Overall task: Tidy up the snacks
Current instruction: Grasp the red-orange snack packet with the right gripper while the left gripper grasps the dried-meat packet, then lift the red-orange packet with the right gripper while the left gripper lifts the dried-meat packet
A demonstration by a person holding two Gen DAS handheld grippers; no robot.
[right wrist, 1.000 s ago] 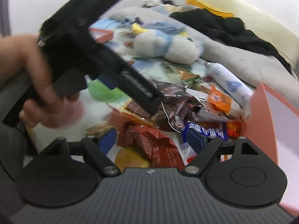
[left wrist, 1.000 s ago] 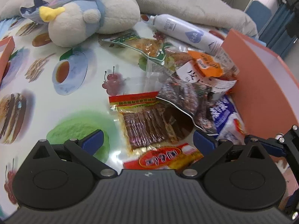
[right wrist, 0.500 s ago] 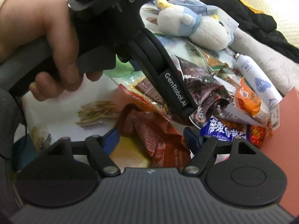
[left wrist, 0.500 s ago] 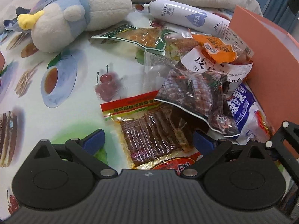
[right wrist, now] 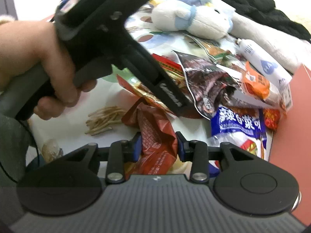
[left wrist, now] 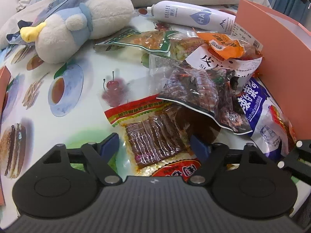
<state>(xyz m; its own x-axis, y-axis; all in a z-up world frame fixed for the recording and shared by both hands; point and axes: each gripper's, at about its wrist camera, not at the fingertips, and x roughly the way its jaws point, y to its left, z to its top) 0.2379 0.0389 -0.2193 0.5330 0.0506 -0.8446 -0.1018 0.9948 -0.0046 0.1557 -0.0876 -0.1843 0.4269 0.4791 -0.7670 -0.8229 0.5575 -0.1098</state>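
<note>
A heap of snack packets lies on the printed tablecloth (left wrist: pixel 77 120). My left gripper (left wrist: pixel 154 145) is open, its jaws on either side of a clear packet of brown strips with a red top edge (left wrist: pixel 153 136). A dark packet (left wrist: pixel 204 95) and a blue-and-white packet (left wrist: pixel 260 120) lie to its right. My right gripper (right wrist: pixel 157 145) is shut on a crumpled red-orange packet (right wrist: pixel 155 134). The left gripper also shows in the right wrist view (right wrist: pixel 171 97), held by a hand, over the heap.
An orange box wall (left wrist: pixel 272 58) stands at the right. A plush toy (left wrist: pixel 77 29) and a white spray can (left wrist: pixel 194 15) lie at the back. Grey and black cloth lies behind them. An orange edge (left wrist: pixel 3 89) shows at the far left.
My right gripper has closed on the red-orange packet. My left gripper has moved forward and lower over the strip packet, still open.
</note>
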